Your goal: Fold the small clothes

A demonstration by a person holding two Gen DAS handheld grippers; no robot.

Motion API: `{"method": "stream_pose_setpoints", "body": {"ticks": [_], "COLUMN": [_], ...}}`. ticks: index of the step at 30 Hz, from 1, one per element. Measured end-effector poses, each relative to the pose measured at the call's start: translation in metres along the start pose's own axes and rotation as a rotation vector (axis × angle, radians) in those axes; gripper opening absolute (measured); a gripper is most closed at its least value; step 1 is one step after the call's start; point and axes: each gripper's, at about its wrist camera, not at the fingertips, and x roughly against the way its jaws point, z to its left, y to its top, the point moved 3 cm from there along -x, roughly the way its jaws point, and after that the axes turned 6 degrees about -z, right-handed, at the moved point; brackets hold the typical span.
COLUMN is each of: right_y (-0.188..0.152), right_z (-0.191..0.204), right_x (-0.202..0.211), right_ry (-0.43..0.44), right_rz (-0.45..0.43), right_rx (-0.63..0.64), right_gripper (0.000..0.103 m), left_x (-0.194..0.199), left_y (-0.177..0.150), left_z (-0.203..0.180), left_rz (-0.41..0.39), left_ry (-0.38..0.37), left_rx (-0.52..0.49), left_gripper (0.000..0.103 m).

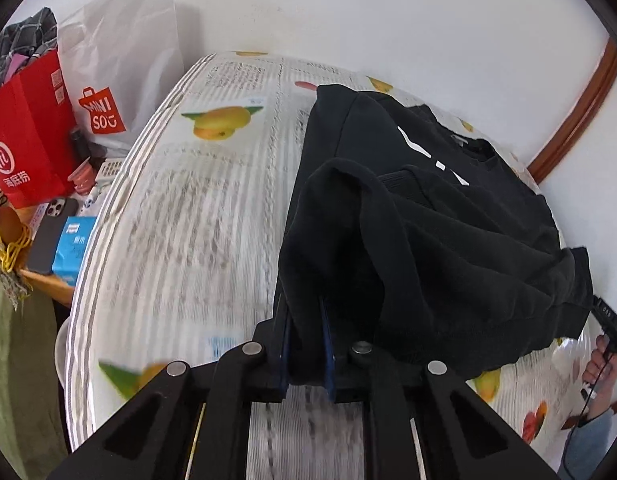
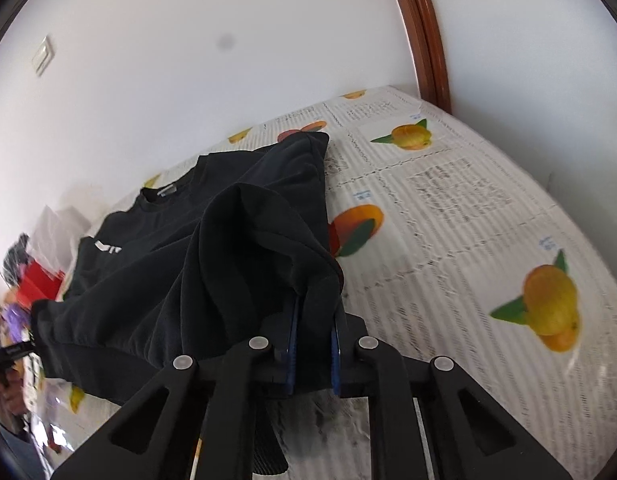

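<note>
Black sweatshirt [image 1: 428, 240], white chest lettering unreadable

One black sweatshirt [image 1: 448, 216], two shopping bags, one red [image 1: 24, 136], one white [image 1: 124, 60]

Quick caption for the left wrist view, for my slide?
Left gripper shut on the black sweatshirt's hem above the fruit-print tablecloth.

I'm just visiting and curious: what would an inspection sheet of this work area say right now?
Surface: fruit-print tablecloth, mostly bare.
Job's things: black sweatshirt, near hem lifted, far part lying flat.
Clutter: red bag, white bag, phone on a side table.
Grippers: left gripper and right gripper, jaws shut on the hem.
Cables: thin black cable by the person's hand.
Surroundings: white wall, wooden trim.
</note>
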Motion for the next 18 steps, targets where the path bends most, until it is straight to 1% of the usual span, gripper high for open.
{"method": "stream_pose_setpoints", "body": {"ticks": [3,8,11,12,14,15,16,18], "right_y": [-0.004,-0.015,-0.022,-0.023,-0.025,-0.026,-0.027,-0.030], "right_z": [-0.002,-0.005,-0.004,-0.002,0.003,0.005,0.008,0.012], "right_x": [0.012,0.027,0.038,0.045,0.055,0.059,0.064,0.074], "right_ry": [-0.007,-0.077,-0.103,-0.104,-0.111,-0.110,-0.105,-0.102], "right_rz": [-0.002,0.008,0.009,0.000,-0.013,-0.015,-0.020,-0.026], "right_rx": [0.009,0.051,0.067,0.079,0.111,0.124,0.135,0.150], "right_gripper": [0.013,0.013,0.016,0.020,0.022,0.029,0.032,0.035], "left_x": [0.017,0.042,0.049,0.052,0.058,0.062,0.067,0.076], "left_y": [-0.024,-0.052,-0.065,-0.068,-0.072,-0.073,-0.075,-0.078], "left_z": [-0.007,-0.019,-0.023,-0.024,-0.024,-0.023,-0.024,-0.024], "left_rz": [0.011,0.011,0.008,0.005,-0.001,-0.011,-0.022,-0.042], "left_ry": [0.006,0.014,0.041,0.051,0.067,0.077,0.076,0.059], "left_rx": [-0.028,-0.067,-0.085,-0.087,-0.086,-0.080,-0.074,-0.063], "left_gripper": [0.012,0.013,0.014,0.014,0.019,0.022,0.027,0.036]}}
